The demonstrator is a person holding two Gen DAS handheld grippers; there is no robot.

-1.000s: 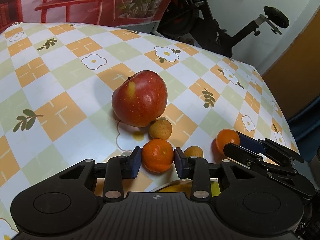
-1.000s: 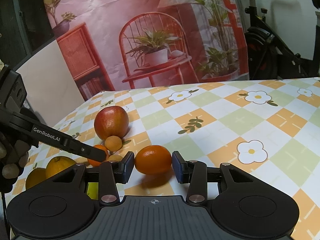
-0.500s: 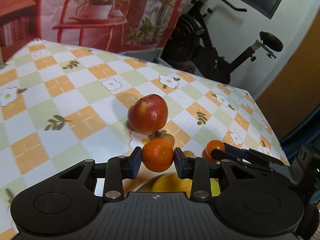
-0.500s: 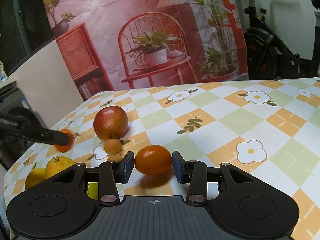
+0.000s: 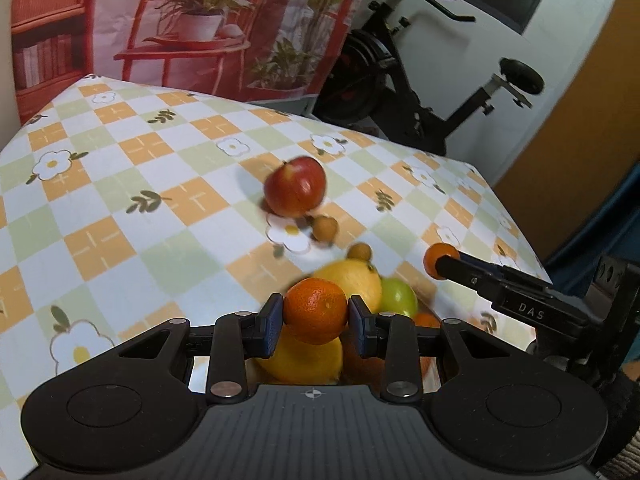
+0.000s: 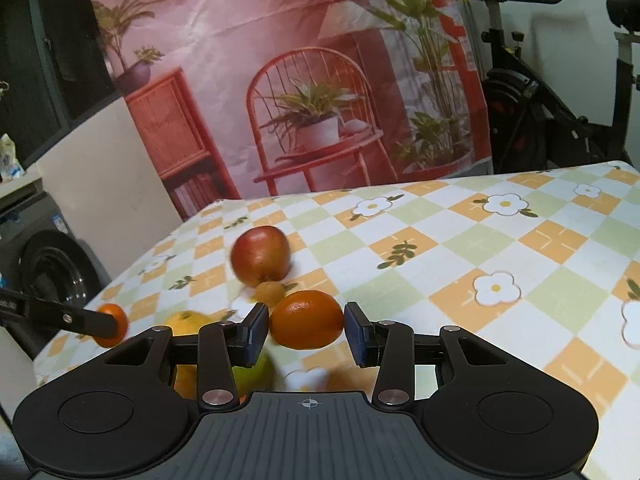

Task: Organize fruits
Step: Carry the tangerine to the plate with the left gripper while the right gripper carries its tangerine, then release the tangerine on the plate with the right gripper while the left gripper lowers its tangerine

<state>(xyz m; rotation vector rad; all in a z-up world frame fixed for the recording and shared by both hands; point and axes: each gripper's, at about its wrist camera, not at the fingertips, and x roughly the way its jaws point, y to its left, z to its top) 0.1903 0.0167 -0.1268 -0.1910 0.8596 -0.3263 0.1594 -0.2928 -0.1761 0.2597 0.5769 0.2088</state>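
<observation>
My left gripper [image 5: 316,314] is shut on a small orange tangerine [image 5: 315,310] and holds it in the air above a pile of fruit: a yellow lemon [image 5: 352,282], a green fruit [image 5: 398,298] and another lemon [image 5: 304,362]. My right gripper [image 6: 306,326] is shut on a larger orange [image 6: 306,319], lifted off the cloth. A red apple [image 5: 295,191] and two small brown fruits [image 5: 325,228] lie on the checked tablecloth beyond. The apple [image 6: 261,255] shows in the right wrist view too.
The table carries a checked orange, green and white flower cloth [image 5: 120,208]. An exercise bike [image 5: 420,92] stands past its far edge, next to a red printed backdrop [image 6: 280,80]. A washing machine [image 6: 44,264] stands left of the table.
Both grippers have risen and pulled back. The left one lifted the tangerine off the cloth and carried it over the fruit pile. The right one closed on its orange and lifted it.
</observation>
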